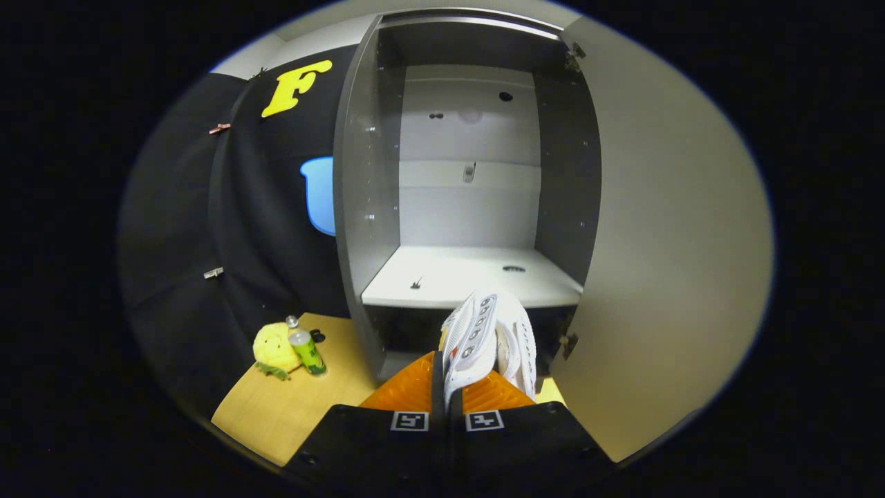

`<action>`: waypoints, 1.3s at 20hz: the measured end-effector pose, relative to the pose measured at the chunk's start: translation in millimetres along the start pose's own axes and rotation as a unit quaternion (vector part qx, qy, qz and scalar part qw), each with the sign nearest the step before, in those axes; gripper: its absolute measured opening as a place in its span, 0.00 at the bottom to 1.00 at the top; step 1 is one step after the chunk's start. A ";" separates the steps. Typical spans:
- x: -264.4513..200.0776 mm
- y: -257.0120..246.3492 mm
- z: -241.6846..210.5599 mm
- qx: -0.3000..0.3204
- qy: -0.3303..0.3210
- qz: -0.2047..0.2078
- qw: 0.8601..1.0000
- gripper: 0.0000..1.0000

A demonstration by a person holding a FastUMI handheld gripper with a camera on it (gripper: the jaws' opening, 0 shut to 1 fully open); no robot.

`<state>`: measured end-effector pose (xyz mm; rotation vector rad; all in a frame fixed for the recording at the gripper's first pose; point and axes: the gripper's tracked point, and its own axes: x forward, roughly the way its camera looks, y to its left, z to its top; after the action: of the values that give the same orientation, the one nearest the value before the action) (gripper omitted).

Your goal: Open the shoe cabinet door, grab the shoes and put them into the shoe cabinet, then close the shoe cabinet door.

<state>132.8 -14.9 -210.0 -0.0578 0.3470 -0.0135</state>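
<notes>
White and mesh-like, the shoe (487, 339) hangs in the lower middle of the frame, pinched between the two fingers of the gripper (447, 387). The fingers stand almost together with only the shoe's upper edge between them, so the gripper is clamped on the shoe, both fingers pressing it. The shoe points up and away from the fingers, its lace eyelets showing in a row along the tongue, and its toe end reaches as high as the front edge of the shelf behind it.

The shoe cabinet (366, 207) fills the middle of the frame, directly beyond the fingers. Its door (664, 242) is swung fully open and takes up the right side of the frame as a broad pale panel, with hinges visible at its upper and lower inner corners. Inside, the walls are dark grey, the back panel is light, and a pale shelf (456, 277) crosses the lower part of the compartment with nothing lying on it. Below that shelf is a dark lower compartment, partly hidden by the shoe.

At the lower left of the frame, a light wooden floor board (276, 408) lies in front of the cabinet. On it, near the cabinet's left side wall, sits a yellow plush toy (273, 349) with a small green bottle (306, 351) leaning right beside it, touching it or nearly so. Black cloth hangs behind them.
</notes>
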 end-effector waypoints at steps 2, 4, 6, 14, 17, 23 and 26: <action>19.9 -2.0 23.0 -0.009 -0.016 0.001 1.000 0.05; 42.7 -4.0 46.5 -0.019 -0.030 0.004 0.999 0.05; 68.5 -2.5 65.6 -0.027 -0.043 0.012 0.999 0.04; 196.4 -16.6 83.7 -0.055 -0.034 0.031 0.997 0.04; 238.3 -21.7 74.0 -0.054 -0.016 0.037 0.998 0.04; 265.8 -17.1 65.8 -0.052 -0.005 0.054 0.997 0.04; 274.2 -9.5 54.3 -0.050 0.010 0.066 0.997 0.04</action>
<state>409.1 -27.8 -251.6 -0.1330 0.3719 0.1348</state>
